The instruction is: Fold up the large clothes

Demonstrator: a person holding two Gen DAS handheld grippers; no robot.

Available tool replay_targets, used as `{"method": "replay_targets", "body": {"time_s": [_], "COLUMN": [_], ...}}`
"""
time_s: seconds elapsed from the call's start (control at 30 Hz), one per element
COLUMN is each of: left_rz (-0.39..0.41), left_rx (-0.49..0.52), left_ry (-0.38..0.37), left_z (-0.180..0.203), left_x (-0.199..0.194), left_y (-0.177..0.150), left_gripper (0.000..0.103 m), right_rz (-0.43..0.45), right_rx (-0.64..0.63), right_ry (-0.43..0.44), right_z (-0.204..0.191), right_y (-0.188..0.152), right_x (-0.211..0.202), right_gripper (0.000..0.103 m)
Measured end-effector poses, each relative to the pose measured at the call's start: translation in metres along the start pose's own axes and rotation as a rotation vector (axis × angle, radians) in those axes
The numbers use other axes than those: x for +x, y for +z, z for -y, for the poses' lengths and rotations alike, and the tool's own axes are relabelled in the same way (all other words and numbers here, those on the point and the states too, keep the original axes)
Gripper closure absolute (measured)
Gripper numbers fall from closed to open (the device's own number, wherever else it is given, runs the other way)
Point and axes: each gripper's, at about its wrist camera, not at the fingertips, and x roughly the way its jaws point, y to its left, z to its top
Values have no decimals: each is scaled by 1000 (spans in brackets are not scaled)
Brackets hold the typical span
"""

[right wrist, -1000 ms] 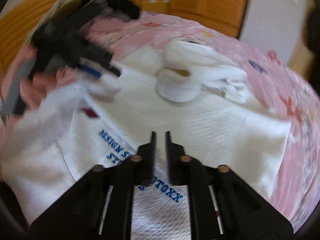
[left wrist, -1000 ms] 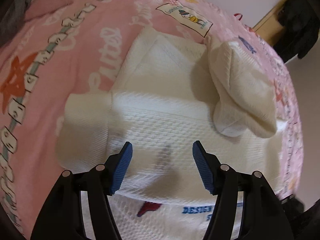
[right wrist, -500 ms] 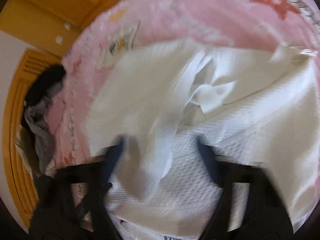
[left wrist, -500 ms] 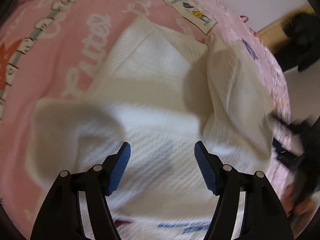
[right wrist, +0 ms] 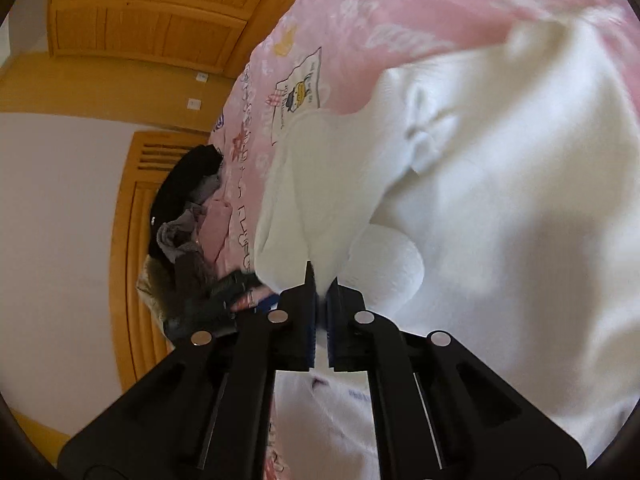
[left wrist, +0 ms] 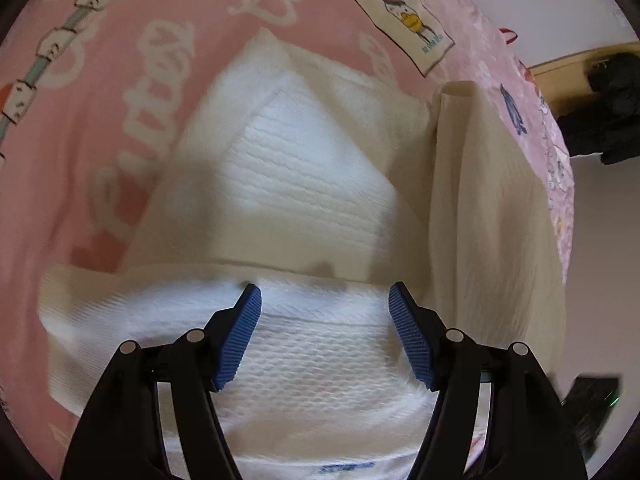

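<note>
A white textured garment [left wrist: 312, 184] lies partly folded on a pink printed bedsheet [left wrist: 120, 100]. My left gripper [left wrist: 324, 292] points steeply down over a folded band of it. Its jaws are opening, and the cloth lies under the blue pads [left wrist: 240, 336], which do not press on it. At the right a flap of the garment [left wrist: 492, 208] stands lifted and stretched. In the right wrist view my right gripper [right wrist: 322, 280] is shut on a bunched edge of the white garment [right wrist: 500, 200], with folds running out from its tips.
A heap of dark and grey clothes [right wrist: 188, 220] lies at the bed's far end by a wooden headboard [right wrist: 132, 240]. Wooden cupboard doors [right wrist: 140, 12] stand beyond. A black item [left wrist: 612, 112] sits past the bed's right edge, where the floor begins.
My right gripper rolled, went from open to shut and now pinches the garment's edge. The flap at the right has been pulled up and straightened. My left gripper slid along the garment and widened a little.
</note>
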Motion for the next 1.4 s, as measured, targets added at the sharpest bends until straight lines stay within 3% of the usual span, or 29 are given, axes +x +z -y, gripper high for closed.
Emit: {"method": "replay_targets", "body": {"time_s": [0.1, 0.13, 0.2, 0.23, 0.27, 0.3, 0.37, 0.43, 0.47, 0.5, 0.53, 0.57, 0.6, 0.63, 0.73, 0.83, 0.9, 0.93, 0.97, 1.03, 1.23, 1.37, 1.4], "left_rz": [-47, -67, -102, -100, -94, -89, -73, -48, -45, -60, -77, -91, -85, -65, 13, 59, 89, 93, 84, 41, -10, -11, -13], "left_rx": [27, 35, 47, 67, 89, 113, 139, 161, 166, 161, 148, 129, 124, 135, 210, 264, 297, 311, 318, 289, 229, 209, 197], "left_ry": [-39, -41, -56, -47, -40, -33, -39, -52, -59, -87, -113, -141, -146, -132, -67, -48, 9, 36, 63, 115, 133, 128, 121], "left_z": [15, 20, 25, 28, 31, 35, 39, 45, 48, 51, 52, 54, 57, 61, 74, 81, 79, 76, 71, 55, 24, 8, 3], "left_x": [18, 27, 43, 49, 52, 55, 54, 50, 50, 50, 50, 47, 39, 30, -6, -36, -50, -49, -46, -29, -9, -15, -16], "left_y": [1, 2, 2, 3, 3, 4, 6, 6, 5, 4, 4, 2, -2, -7, -27, -41, -50, -52, -55, -54, -63, -72, -73], "left_gripper": [29, 28, 25, 20, 17, 17, 15, 16, 26, 44, 55, 75, 92, 99, 102, 102, 102, 102, 102, 102, 102, 102, 102], "right_rz": [19, 25, 28, 23, 18, 16, 26, 22, 22, 24, 24, 22, 27, 42, 93, 141, 135, 114, 89, 54, -133, -208, -216], "right_rx": [-30, -53, -59, -40, -12, 6, 18, 17, 6, -10, -19, -22, -9, 11, 75, 51, 41, 26, 7, -54, -619, -873, -930], "right_ry": [-95, -179, -247, -257, -249, -240, -219, -187, -183, -166, -151, -125, -103, -78, -19, -60, -67, -76, -94, -153, -398, -501, -572], "right_z": [25, 38, 54, 64, 71, 76, 79, 77, 74, 69, 64, 58, 54, 51, 51, 49, 47, 43, 36, 20, -94, -138, -143], "right_y": [-14, -18, -17, -16, -15, -13, -13, -15, -16, -17, -17, -17, -15, -8, 6, 25, 32, 33, 31, 16, -31, -45, -47], "right_x": [-19, -20, -19, -18, -17, -15, -15, -10, -8, -6, -6, -7, -11, -10, -35, -56, -64, -65, -64, -57, 34, 100, 121], "right_gripper": [100, 99, 95, 89, 77, 71, 48, 46, 46, 50, 71, 77, 77, 81, 82, 82, 81, 77, 58, 37, 37, 37, 37]}}
